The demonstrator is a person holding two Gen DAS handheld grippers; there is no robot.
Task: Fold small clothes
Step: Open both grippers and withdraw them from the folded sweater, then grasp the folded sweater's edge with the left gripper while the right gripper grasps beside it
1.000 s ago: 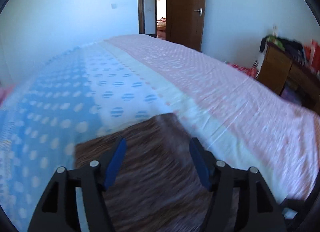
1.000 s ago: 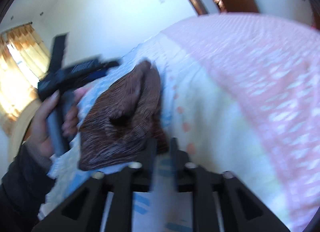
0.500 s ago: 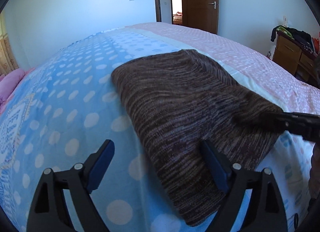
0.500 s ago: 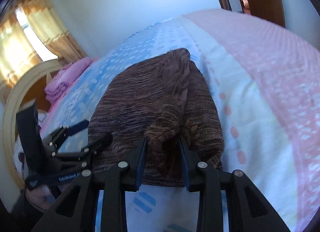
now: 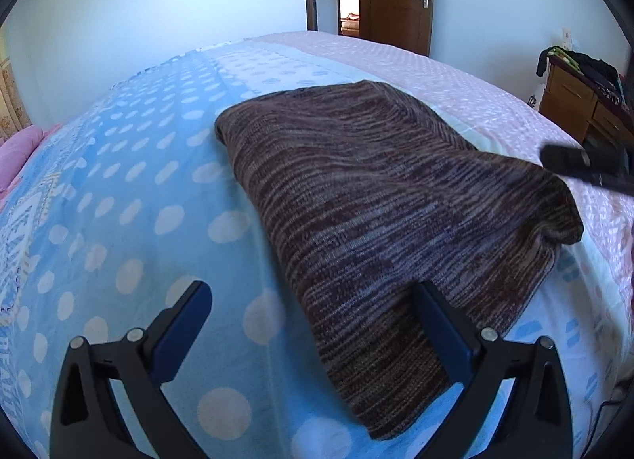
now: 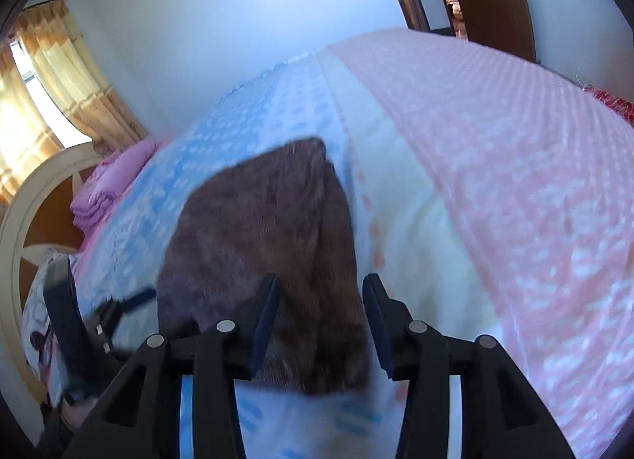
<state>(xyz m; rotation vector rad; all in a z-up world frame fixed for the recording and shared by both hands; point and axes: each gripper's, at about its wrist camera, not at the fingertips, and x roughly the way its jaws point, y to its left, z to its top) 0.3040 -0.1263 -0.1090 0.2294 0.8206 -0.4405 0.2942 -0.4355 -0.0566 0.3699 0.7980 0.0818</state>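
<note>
While both jaws have just been opening, the brown garment (image 5: 380, 197) lies unheld beneath left gripper (image 5: 313, 312) and right gripper (image 6: 319, 308).

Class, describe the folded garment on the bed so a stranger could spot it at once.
Start with the big bed under its dotted blue and pink cover. Near the close edge, where blue meets pink, lies the brown knitted garment, folded flat. It is the only dark, streaky-striped thing on that pale cover.

My right claw (image 6: 321, 320): jaws just opening, nothing pinched. Below it, brown knit (image 6: 261, 245) folded on bed (image 6: 495, 181). Left claw (image 6: 119, 308) at knit's left.
</note>
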